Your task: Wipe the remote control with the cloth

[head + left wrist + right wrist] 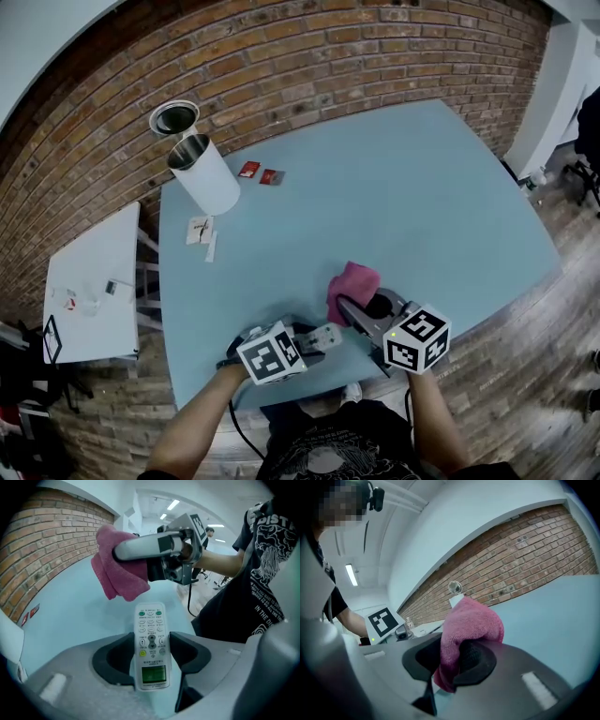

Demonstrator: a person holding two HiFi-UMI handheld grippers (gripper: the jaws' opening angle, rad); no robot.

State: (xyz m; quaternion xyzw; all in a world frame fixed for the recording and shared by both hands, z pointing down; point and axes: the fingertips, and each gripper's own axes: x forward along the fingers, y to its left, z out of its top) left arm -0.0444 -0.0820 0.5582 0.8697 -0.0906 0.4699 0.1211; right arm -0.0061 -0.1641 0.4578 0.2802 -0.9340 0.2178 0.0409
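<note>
A white remote control [151, 641] with a small green screen lies lengthwise between the jaws of my left gripper [151, 643], which is shut on its two long edges. The head view shows that gripper [326, 337] low over the near edge of the light blue table [422, 206]. My right gripper [452, 656] is shut on a pink cloth [471, 623], whose bunched end sticks out past the jaws. From above, the cloth [352, 286] hangs just beyond and to the right of the left gripper, with the right gripper [361, 307] pointing up-left. The left gripper view has the cloth [119, 573] above the remote's far end.
A tall metal-rimmed white can [204, 173] stands at the table's far left, its round lid [174, 117] behind it. Two red packets [260, 172] and some paper slips [202, 230] lie nearby. A white side table [94, 281] stands to the left, with a brick wall behind.
</note>
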